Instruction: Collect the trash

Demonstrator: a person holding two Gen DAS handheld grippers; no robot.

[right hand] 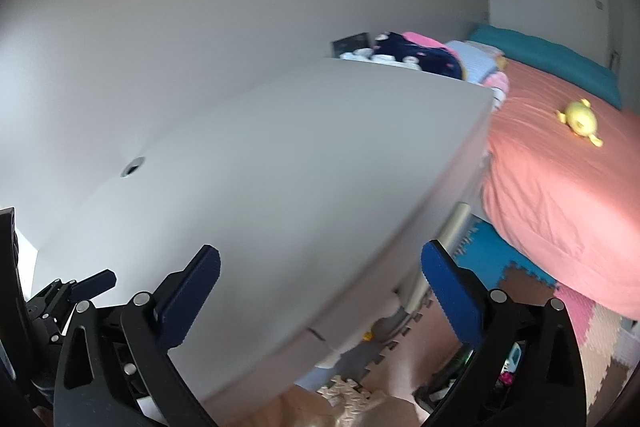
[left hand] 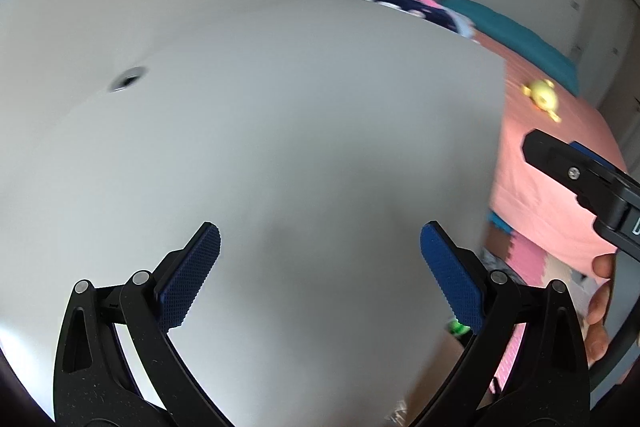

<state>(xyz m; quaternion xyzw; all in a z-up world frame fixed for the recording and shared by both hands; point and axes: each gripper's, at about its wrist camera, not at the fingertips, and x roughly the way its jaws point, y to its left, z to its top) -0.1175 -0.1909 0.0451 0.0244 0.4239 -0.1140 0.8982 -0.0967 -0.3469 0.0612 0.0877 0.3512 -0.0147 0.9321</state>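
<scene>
Evidently both grippers, left gripper (left hand: 320, 283) and right gripper (right hand: 320, 287), hang over the bare white bench (left hand: 280, 147) with jaws released and empty, probably searching since no trash shows.

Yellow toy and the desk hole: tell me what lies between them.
Bare grey desk top from the hole to the desk's edge, then salmon bedspread up to the yellow toy; right wrist view.

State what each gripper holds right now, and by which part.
Nothing. The left gripper and right gripper are both open over the white table.
</scene>
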